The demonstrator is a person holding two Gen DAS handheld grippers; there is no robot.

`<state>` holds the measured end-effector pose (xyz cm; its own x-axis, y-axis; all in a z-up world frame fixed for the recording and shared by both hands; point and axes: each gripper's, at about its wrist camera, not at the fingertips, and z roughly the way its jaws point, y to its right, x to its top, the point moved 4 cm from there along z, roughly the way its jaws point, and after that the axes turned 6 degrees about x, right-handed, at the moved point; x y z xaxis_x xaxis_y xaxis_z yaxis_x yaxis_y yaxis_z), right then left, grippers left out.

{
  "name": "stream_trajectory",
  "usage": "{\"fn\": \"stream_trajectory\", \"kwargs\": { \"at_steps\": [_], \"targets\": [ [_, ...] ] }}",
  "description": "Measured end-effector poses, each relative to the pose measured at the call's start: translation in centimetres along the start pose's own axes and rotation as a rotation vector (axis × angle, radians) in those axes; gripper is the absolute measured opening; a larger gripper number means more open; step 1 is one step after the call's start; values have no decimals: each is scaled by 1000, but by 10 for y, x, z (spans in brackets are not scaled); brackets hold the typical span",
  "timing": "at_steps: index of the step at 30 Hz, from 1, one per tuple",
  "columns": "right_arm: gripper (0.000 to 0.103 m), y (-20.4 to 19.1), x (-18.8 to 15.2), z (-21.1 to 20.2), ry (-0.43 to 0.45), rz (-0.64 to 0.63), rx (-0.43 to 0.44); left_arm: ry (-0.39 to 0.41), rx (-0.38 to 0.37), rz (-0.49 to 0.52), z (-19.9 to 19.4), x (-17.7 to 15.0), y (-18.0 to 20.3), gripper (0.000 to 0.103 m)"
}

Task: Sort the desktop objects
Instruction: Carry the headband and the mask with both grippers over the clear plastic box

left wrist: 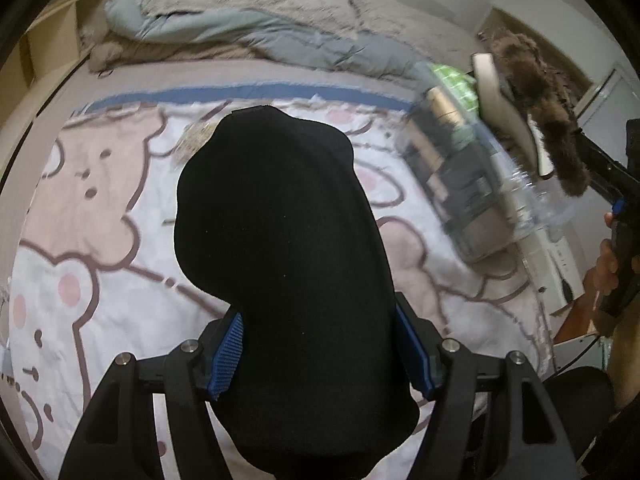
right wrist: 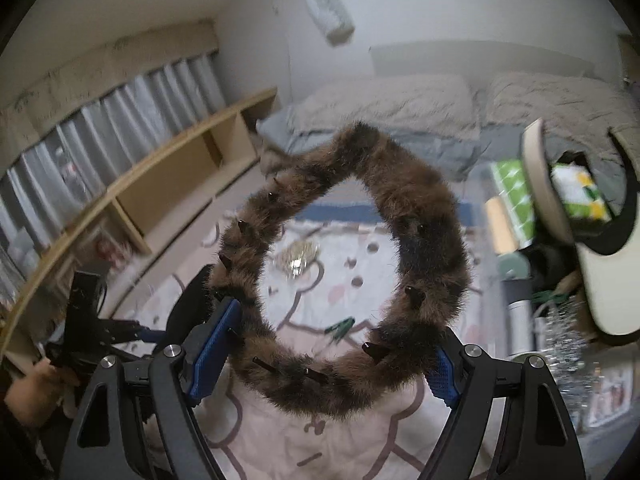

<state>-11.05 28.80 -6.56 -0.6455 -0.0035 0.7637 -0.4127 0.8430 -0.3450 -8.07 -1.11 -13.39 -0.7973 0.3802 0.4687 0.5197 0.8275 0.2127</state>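
The left gripper (left wrist: 320,356) was clamped on a black fabric item (left wrist: 280,260), which rose toward twelve o'clock between its blue pads (left wrist: 228,356). The right gripper (right wrist: 320,352) gripped a brown furry ring (right wrist: 424,220) above the cartoon blanket (right wrist: 320,448), a clear storage box (right wrist: 516,280) at three o'clock.

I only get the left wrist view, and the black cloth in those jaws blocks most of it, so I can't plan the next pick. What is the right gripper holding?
Observer: The right gripper has its jaws closed on a brown furry hoop.
Operator: Is anything small lying on the blanket that I can't see?
Observer: Yes, a green clip lies on the blanket. It does not show past your black cloth.
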Motion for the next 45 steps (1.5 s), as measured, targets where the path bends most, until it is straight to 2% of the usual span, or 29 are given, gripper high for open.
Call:
{"fn": "stream_trajectory", "kwargs": {
  "at_steps": [7,20,29,34,40,45],
  "targets": [
    [83,13,15,-53,135,45,-43,82,-95,63,-27,30,58,68],
    [83,50,21,-137,318,118,-176,182,-273,163,-53,96,184,68],
    [83,92,12,-193,421,180,-273,193,-332,207,-28,151,282,68],
    [83,108,7,-223,496,229,-279,174,-396,163,-3,181,324,68],
    [83,119,3,-242,548,242,-292,155,-370,107,39,216,368,68],
    [83,131,0,-248,545,239,-303,124,-291,47,83,240,380,68]
  ]
}}
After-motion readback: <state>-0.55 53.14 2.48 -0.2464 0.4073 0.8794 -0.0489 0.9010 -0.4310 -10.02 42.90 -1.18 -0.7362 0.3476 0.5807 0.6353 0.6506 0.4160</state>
